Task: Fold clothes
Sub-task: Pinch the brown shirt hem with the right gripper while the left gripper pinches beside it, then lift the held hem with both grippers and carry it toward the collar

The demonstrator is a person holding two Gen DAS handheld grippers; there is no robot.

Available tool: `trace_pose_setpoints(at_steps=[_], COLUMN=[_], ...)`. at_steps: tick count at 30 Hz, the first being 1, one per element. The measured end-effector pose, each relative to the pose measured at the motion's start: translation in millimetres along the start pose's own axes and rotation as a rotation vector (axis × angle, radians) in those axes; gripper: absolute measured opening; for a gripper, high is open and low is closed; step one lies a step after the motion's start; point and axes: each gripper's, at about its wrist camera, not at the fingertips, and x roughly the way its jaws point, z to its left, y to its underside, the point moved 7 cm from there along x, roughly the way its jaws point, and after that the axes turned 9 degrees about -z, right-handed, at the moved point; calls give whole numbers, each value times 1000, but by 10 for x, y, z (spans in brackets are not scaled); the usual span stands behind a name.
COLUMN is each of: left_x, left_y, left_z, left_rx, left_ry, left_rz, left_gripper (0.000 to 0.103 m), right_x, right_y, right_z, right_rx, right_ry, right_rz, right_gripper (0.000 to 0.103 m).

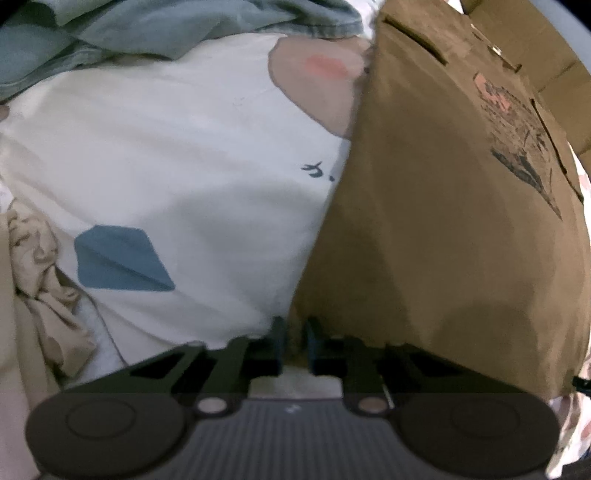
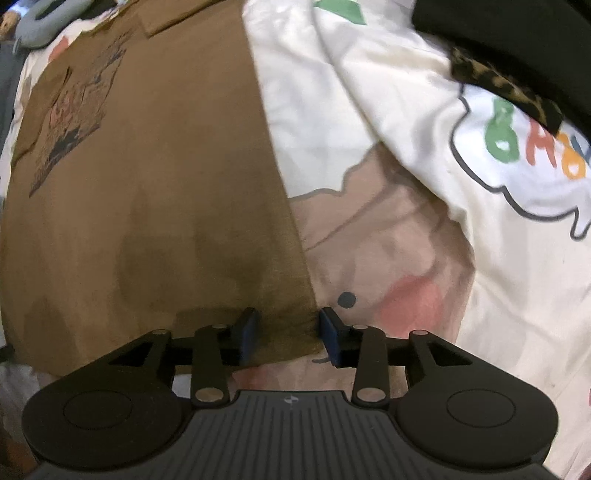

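Note:
A brown T-shirt (image 1: 436,206) with a dark and pink chest print lies flat on a white patterned bedsheet (image 1: 184,166). In the left wrist view its lower left corner sits between the dark blue pads of my left gripper (image 1: 294,341), which is shut on that corner. In the right wrist view the same T-shirt (image 2: 155,192) fills the left half. Its lower right corner lies between the fingers of my right gripper (image 2: 289,334), whose jaws stand apart around the hem without pinching it.
A grey-blue garment (image 1: 110,33) is bunched at the top left and a crumpled beige cloth (image 1: 40,280) lies at the left. A black garment with a leopard-print edge (image 2: 517,62) lies at the top right on the bedsheet (image 2: 461,258).

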Motion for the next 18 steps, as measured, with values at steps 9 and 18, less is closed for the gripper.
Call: trace_pose_setpoints(at_steps=[9, 18], left_x=[-344, -718], left_y=[-117, -66], left_z=[-14, -126], left_rx=[9, 59], left_ry=[26, 34], left_rz=[-17, -6], left_gripper=[4, 4], right_x=[-166, -609], right_y=[-69, -140], right_z=[-6, 36], right_rx=[-16, -15], right_ry=[-17, -58], right_rz=[14, -36], right_gripper=[3, 3])
